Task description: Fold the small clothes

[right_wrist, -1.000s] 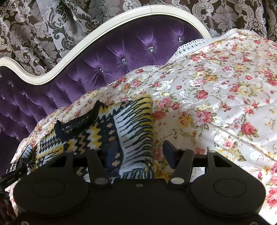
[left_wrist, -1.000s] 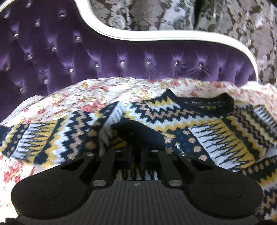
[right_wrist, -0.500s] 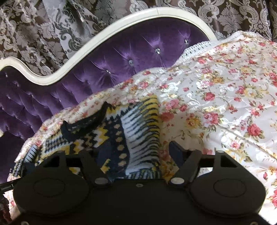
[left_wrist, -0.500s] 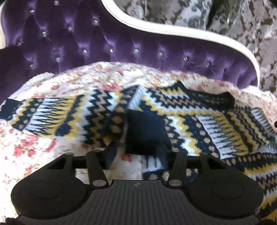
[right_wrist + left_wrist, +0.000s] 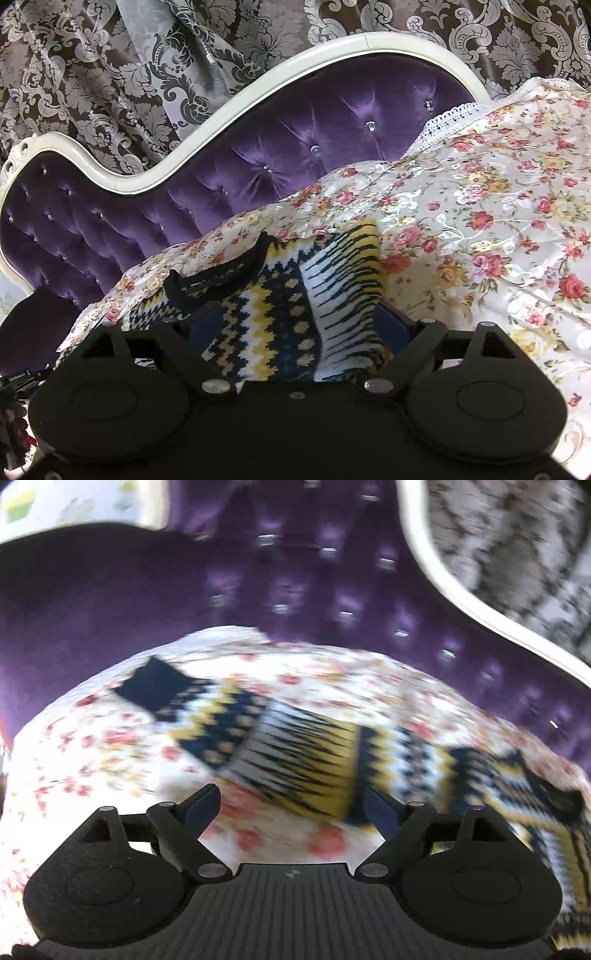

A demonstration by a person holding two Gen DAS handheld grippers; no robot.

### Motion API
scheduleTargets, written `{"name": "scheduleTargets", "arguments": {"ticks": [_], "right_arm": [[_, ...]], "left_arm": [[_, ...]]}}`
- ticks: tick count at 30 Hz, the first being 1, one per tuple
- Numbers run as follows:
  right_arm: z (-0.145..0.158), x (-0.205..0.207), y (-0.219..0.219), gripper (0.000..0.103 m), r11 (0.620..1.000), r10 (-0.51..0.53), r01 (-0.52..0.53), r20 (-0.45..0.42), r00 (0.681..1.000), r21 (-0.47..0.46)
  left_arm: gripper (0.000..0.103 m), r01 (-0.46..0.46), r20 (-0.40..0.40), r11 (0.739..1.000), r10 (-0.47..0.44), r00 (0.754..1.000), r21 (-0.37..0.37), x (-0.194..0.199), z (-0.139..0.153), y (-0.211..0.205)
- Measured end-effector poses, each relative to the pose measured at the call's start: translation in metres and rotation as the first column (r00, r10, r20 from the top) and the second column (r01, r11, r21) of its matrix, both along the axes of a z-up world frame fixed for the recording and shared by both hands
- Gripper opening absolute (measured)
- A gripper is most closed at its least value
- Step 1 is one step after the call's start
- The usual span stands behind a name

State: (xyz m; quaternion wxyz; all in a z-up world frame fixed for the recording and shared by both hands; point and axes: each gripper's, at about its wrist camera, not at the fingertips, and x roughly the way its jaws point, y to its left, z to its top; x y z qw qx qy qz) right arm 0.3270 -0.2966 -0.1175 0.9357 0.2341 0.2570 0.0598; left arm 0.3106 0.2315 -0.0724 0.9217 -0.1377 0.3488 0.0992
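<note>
A small knitted sweater with a navy, yellow and white zigzag pattern lies on a floral bedspread. In the left wrist view its left sleeve [image 5: 295,753] stretches out flat, ending in a navy cuff [image 5: 155,683] at the far left. My left gripper [image 5: 291,805] is open and empty, just in front of the sleeve. In the right wrist view the sweater's right side [image 5: 295,302] is folded over, with the black collar [image 5: 221,269] at its left. My right gripper [image 5: 299,325] is open, its jaws either side of the folded edge.
The floral bedspread [image 5: 480,229] covers the bed, with bare cloth to the right of the sweater. A purple tufted headboard [image 5: 277,147] with a white frame rises behind it. Patterned brown curtains [image 5: 110,74] hang beyond. The left wrist view is motion-blurred.
My left gripper has let go of the sweater fabric, opened, and swung left to face the outstretched sleeve. My right gripper has opened a little wider and moved closer over the folded side.
</note>
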Motion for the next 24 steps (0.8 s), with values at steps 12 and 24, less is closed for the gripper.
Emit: {"name": "scheduleTargets", "arguments": {"ticks": [12, 24], "right_arm": [[-0.001, 0.001, 0.021, 0.095, 0.999, 0.047, -0.047, 0.050, 0.998, 0.008], [0.000, 0.001, 0.049, 0.101, 0.990, 0.143, -0.144, 0.086, 0.986, 0.005]], "left_arm": [[0.085, -0.128, 0.025, 0.983, 0.133, 0.991, -0.130, 0.037, -0.017, 0.061], [0.006, -0.181, 0.136, 0.954, 0.217, 0.967, -0.238, 0.031, -0.017, 0.072]]}}
